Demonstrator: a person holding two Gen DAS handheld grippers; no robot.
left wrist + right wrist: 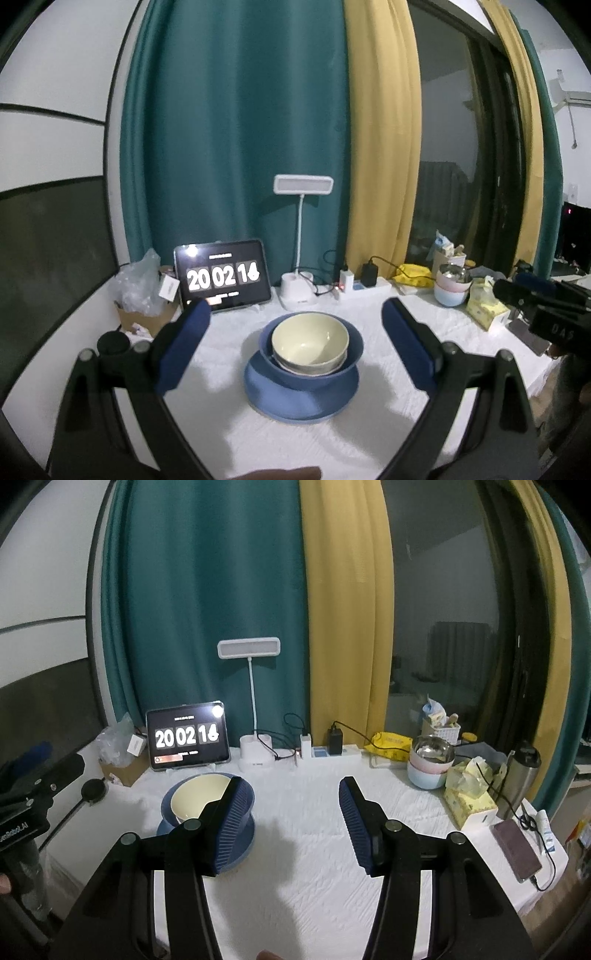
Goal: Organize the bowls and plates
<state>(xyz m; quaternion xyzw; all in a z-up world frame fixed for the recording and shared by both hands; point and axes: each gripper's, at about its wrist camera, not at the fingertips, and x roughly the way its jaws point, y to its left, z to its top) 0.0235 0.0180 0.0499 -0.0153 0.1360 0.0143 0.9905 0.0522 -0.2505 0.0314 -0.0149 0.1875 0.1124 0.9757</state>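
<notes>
With both my left jaws [295, 325] and right jaws [291, 812] spread wide and empty, the cream ceramic bowl [309, 341] sits nested in the blue bowl [343, 363] on the blue plate [301, 397], mid-bench [461, 325], stacked to save space.

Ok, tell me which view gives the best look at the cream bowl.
The left wrist view. There the cream bowl sits near centre, unblocked, nested in the blue bowl on the blue plate, rim and inside showing. In the right wrist view it lies off to the left, partly hidden behind a finger of the right hand-held gripper.
</notes>
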